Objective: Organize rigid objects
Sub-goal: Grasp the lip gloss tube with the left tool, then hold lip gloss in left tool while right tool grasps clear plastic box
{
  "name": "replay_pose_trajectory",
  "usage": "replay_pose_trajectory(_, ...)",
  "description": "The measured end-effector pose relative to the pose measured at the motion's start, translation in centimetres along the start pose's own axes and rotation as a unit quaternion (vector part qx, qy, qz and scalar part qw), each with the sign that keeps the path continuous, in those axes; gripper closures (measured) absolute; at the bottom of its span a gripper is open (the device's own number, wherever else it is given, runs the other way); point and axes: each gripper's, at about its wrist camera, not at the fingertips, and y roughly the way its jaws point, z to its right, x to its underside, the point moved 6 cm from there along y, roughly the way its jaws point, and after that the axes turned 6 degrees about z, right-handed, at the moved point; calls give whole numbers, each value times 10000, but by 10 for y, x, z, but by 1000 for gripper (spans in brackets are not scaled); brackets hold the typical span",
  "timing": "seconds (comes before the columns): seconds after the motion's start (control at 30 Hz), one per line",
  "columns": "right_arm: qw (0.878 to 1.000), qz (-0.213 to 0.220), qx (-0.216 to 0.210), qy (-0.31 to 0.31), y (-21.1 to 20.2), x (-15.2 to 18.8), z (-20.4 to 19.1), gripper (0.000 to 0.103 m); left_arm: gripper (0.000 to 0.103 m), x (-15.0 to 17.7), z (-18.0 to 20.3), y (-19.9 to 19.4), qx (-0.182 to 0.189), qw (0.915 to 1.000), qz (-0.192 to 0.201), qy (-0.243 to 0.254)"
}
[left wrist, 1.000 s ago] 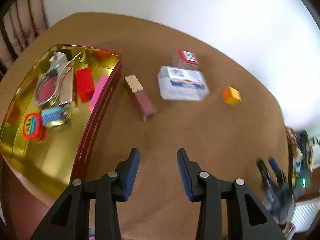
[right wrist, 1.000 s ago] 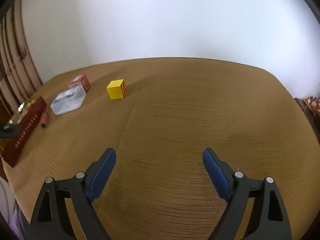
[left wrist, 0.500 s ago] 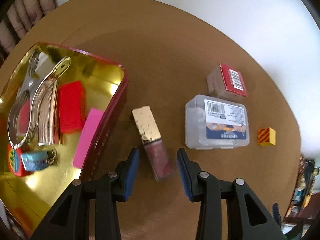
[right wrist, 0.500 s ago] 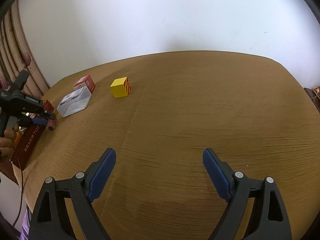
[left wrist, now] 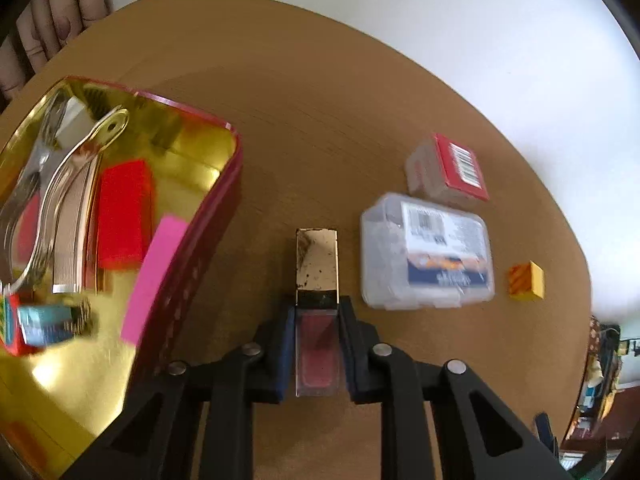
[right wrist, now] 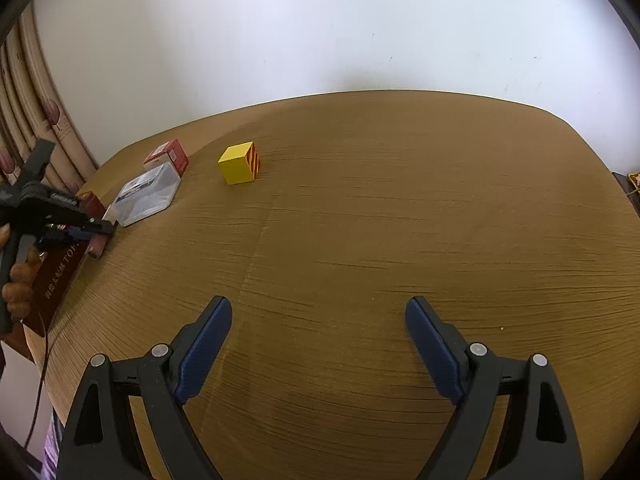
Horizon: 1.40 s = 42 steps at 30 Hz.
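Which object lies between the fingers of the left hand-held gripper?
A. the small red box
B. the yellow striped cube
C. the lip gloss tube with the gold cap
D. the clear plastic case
C: the left hand-held gripper is closing around the lip gloss tube, whose gold cap points away from it.

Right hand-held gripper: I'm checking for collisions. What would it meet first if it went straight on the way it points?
Probably bare table. Nothing lies ahead of the open right hand-held gripper; the yellow cube sits off to the side.
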Motion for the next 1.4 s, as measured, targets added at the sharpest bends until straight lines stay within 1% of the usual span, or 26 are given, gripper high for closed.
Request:
replay_pose_trajectory(0.07, 10000, -6, -44, 8, 0, 0, 0, 16, 83, 13, 1, -13, 150, 9998, 95, 84)
replay_pose_trajectory(0.13, 10000, -40, -88, -22, 2, 0, -2, 16, 83, 28, 7, -28, 437, 9988, 141, 167)
replay_pose_trajectory(0.2, 9997, -31, -206, -135, 1, -3, -8, 16, 83, 43, 8, -42, 610, 9979, 160, 172)
replay_pose_trajectory(0.3, 9957, 195, -707, -570, -6, -18, -35, 16, 83, 66, 1, -63, 955, 9953, 32, 143)
replay_pose_trajectory(0.33, 9914, 279, -949, -862, -9, -26, -50, 16, 83, 71, -1, -67, 984, 9950, 23, 159)
replay_pose_trajectory(0.4, 9730, 508, -1441, -1729, -16, -44, -88, 16, 83, 78, -9, -74, 1021, 9945, -26, 221)
replay_pose_trajectory(0.43, 9553, 573, -1743, -2319, -16, -54, -110, 16, 83, 83, -13, -79, 1071, 9940, -62, 201)
replay_pose_trajectory(0.47, 9419, 558, -1868, -2733, -13, -59, -125, 16, 83, 85, -15, -82, 1104, 9937, -81, 160)
replay_pose_trajectory(0.5, 9246, 464, -1923, -3255, -4, -67, -142, 16, 83, 86, -17, -86, 1123, 9936, -95, 125)
replay_pose_trajectory(0.53, 9146, 340, -1972, -3514, 3, -70, -153, 16, 83, 90, -17, -93, 1133, 9935, -102, 111)
replay_pose_trajectory(0.57, 9008, 125, -2075, -3811, 12, -76, -168, 16, 83, 94, -17, -99, 1143, 9934, -97, 94)
replay_pose_trajectory(0.6, 8895, -22, -2176, -4017, 18, -80, -182, 16, 83, 96, -22, -104, 1164, 9932, -77, 49)
replay_pose_trajectory(0.63, 8726, -190, -2342, -4283, 25, -84, -200, 16, 83, 94, -27, -111, 1178, 9930, -71, 33)
replay_pose_trajectory(0.7, 8509, -325, -2442, -4641, 35, -87, -222, 16, 83, 97, -29, -115, 1211, 9926, -64, 18)
replay_pose_trajectory(0.73, 8395, -507, -2538, -4778, 45, -89, -235, 16, 83, 96, -32, -119, 1238, 9923, -57, -19)
replay_pose_trajectory(0.77, 8313, -690, -2637, -4843, 55, -88, -247, 17, 83, 97, -35, -121, 1265, 9919, -55, -50)
replay_pose_trajectory(0.8, 8267, -757, -2663, -4898, 60, -87, -252, 17, 83, 97, -38, -123, 1290, 9916, -70, -62)
replay_pose_trajectory(0.9, 8037, -991, -2629, -5245, 84, -80, -269, 17, 83, 96, -43, -125, 1369, 9905, -124, -82)
replay_pose_trajectory(0.93, 7943, -1086, -2586, -5389, 94, -77, -273, 17, 83, 95, -45, -124, 1396, 9901, -145, -78)
replay_pose_trajectory(1.07, 7721, -1357, -2501, -5683, 118, -69, -281, 17, 83, 93, -50, -123, 1457, 9890, -230, -82)
replay_pose_trajectory(1.17, 7575, -1462, -2361, -5908, 135, -67, -283, 16, 83, 92, -53, -123, 1493, 9884, -270, -70)
replay_pose_trajectory(1.23, 7507, -1551, -2417, -5950, 140, -66, -285, 11, 83, 90, -54, -122, 1498, 9883, -295, -54)
replay_pose_trajectory(1.33, 7396, -1540, -2169, -6183, 154, -68, -289, 8, 83, 90, -54, -121, 1508, 9880, -330, -84)
replay_pose_trajectory(1.4, 7345, -1688, -2196, -6195, 160, -66, -291, 4, 83, 91, -54, -122, 1547, 9872, -369, -89)
